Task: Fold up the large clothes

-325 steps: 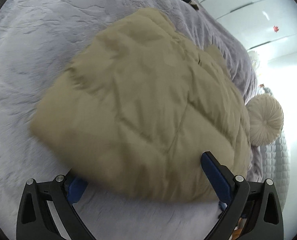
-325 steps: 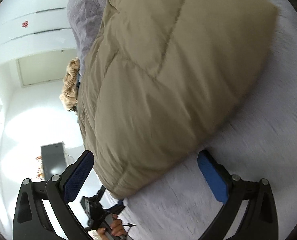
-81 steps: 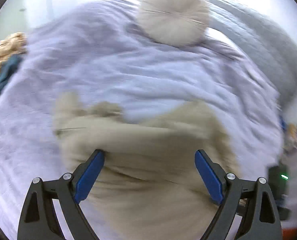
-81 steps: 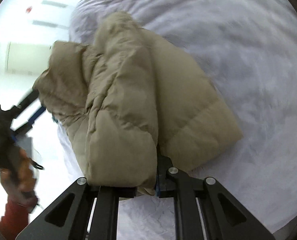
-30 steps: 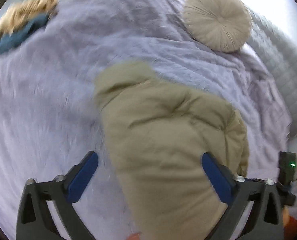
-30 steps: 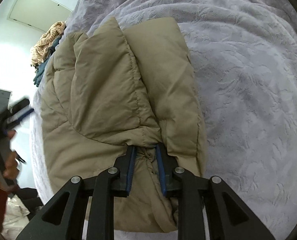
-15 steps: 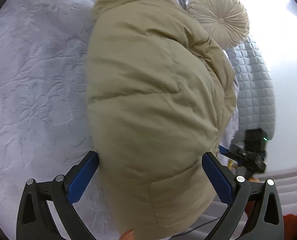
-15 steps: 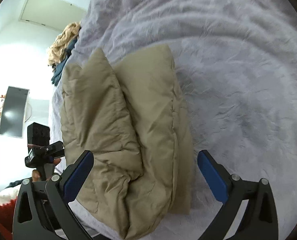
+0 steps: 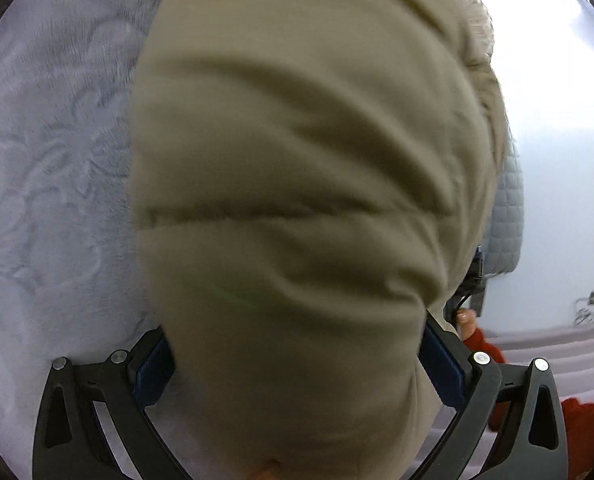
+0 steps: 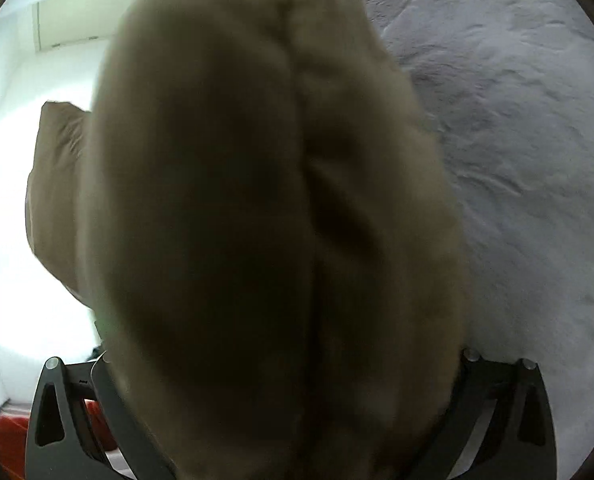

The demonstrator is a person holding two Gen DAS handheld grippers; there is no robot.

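The jacket [image 9: 297,200] lies folded into a thick tan bundle on the bed [image 9: 49,168], near its edge, and it fills both wrist views. The left gripper [image 9: 297,364] has its jaws spread wide with the near end of the bundle bulging between them; the blue pads [image 9: 157,364] sit at the flanks of the padding, and whether they press it or only stand beside it I cannot tell through the blur. The right gripper [image 10: 281,380] has just been opening — its jaws now stand as wide as they go, the other end of the bundle pushed in between them, the pads hidden behind the fabric, so it looks let go rather than pinched.

By my reckoning the folding is nearly finished and what remains is squaring and compressing the bundle. To do that well, I would bring both grippers in from opposite ends at the same height, low against the bed, so the layers are caught together and not just the top one. Squeeze slowly — puffy stuff like this springs back and a loose flap [image 10: 53,184] already sticks out on the far side in the right view. Tuck that flap before pressing, and keep the bundle away from the bed's edge, where a person's sleeve [image 9: 577,420] shows.
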